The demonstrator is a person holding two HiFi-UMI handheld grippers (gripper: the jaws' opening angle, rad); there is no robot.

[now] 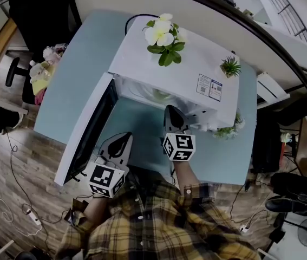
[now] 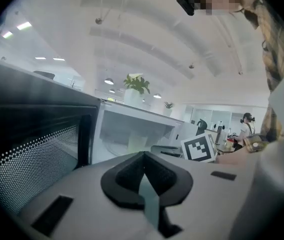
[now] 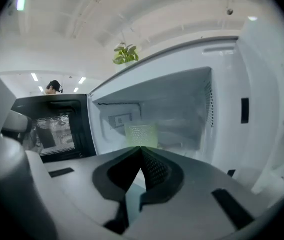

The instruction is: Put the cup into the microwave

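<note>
Two grippers, both mine, hang before the open microwave (image 1: pixel 185 64) on the pale blue bench (image 1: pixel 69 85). My left gripper (image 1: pixel 122 139) sits at about 7 o'clock from the oven's mouth, beside the door's inner face. Its jaws are pressed together with nothing between them. My right gripper (image 1: pixel 171 111) is at 6 o'clock of the mouth, right at the opening, and its jaws are likewise pressed tight and empty.

The cup (image 3: pixel 140 133), pale green with a dotted surface, stands upright on the floor of the oven cavity. It is dead ahead at 12 o'clock from my right gripper, beyond the tips and held by neither gripper.

The door (image 1: pixel 88 129) stands wide open on the 9 o'clock side, its dark window dotted with mesh. On the microwave's white top, white flowers (image 1: pixel 163 32) sit at the 12 o'clock edge. A small spiky green plant (image 1: pixel 230 66) sits toward 2 o'clock, and a printed label (image 1: pixel 209 86) lies near the front edge. My plaid shirt (image 1: pixel 158 229) fills the head view at 6 o'clock. Cables (image 1: pixel 18 186) trail over the wooden floor (image 1: pixel 1 161) at 8 o'clock.
</note>
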